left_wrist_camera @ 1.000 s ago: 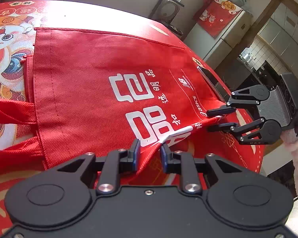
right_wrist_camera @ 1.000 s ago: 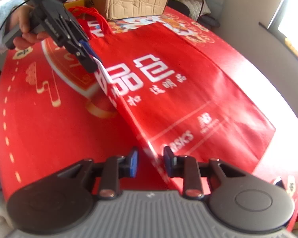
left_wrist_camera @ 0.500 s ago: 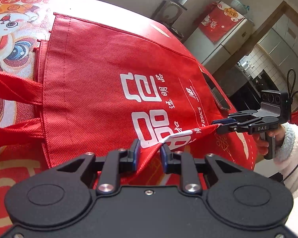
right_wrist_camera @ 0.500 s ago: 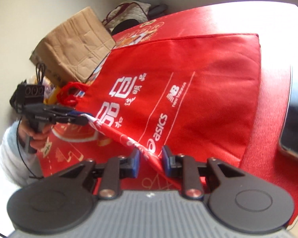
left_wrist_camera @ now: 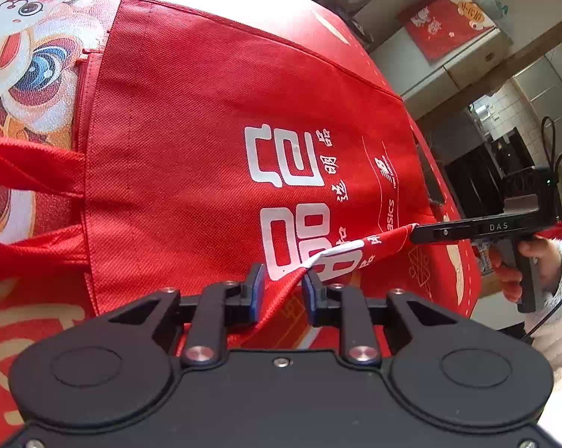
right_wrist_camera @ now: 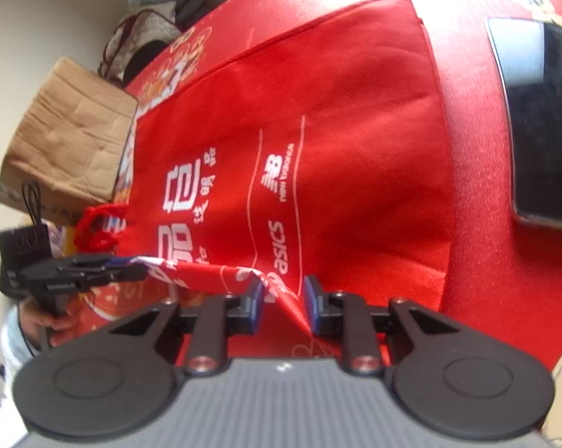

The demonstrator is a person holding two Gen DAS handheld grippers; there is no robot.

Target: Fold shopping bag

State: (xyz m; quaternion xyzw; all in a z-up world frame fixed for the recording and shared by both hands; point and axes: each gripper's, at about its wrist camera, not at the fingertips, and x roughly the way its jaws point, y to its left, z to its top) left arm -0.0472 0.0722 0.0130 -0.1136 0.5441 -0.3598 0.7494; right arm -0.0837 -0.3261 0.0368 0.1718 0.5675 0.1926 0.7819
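The red bag is being spread flat on the red table, its white lettering facing up; its near edge is being lifted off the cloth and stretched into a taut strip between the two grippers; the left gripper is being held low at the near side, its blue pads standing a little apart with the raised fabric running between them, gathered and gripped; in the right wrist view the same gripper is being seen from the side, pinching the strip's far end, a hand wrapped round its grip; the right gripper is being worked at the other end; its jaws are being eased open by a touch, the folded edge still lying between the pads and pressed against the right-hand one; from the left wrist view it is being shown edge-on, closed on the fabric's tip; the handles are being left trailing off the bag's left side; a phone is lying just beside the bag; a cardboard box is standing beyond the table.
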